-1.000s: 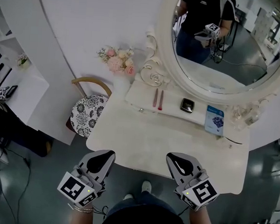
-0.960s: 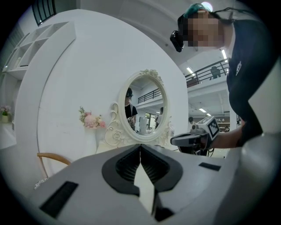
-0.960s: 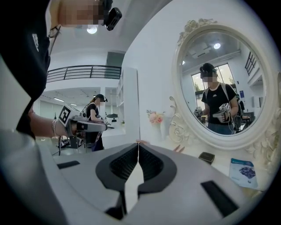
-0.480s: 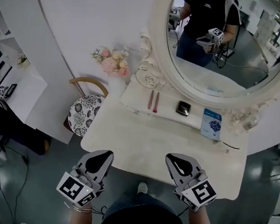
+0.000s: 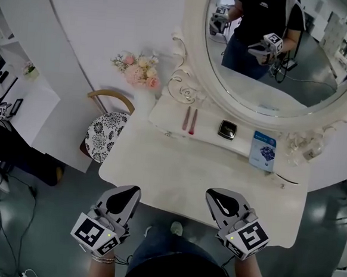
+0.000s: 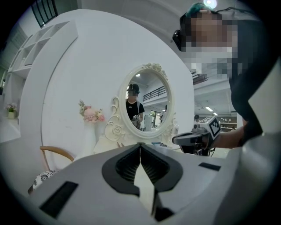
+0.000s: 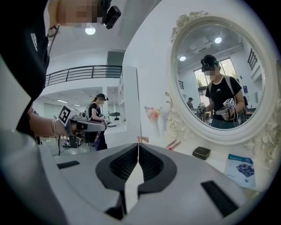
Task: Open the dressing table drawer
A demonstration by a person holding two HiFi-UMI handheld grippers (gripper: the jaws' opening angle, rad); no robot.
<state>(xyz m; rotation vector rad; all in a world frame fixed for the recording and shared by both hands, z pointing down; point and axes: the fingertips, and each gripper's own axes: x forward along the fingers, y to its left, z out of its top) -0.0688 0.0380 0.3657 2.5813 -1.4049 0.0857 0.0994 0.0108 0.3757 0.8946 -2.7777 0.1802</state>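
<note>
Left claw (image 5: 132, 191) pressed together, nothing in it; same in its own view (image 6: 140, 147). Right claw (image 5: 214, 195) likewise closed tight and empty (image 7: 138, 147). Both are held side by side, apart from each other, at the near edge of the white bench (image 5: 177, 171), pointing toward the oval mirror (image 5: 191, 52). The drawer front shows in no view. On the bench's back ledge are pink sticks (image 5: 189, 119), a black box (image 5: 226, 129) and a blue packet (image 5: 263, 150). A patterned chair (image 5: 105, 132) stands at its left.

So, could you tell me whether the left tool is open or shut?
Shut. In the left gripper view the left tool has its jaws together at the tips, with nothing between them.
</note>
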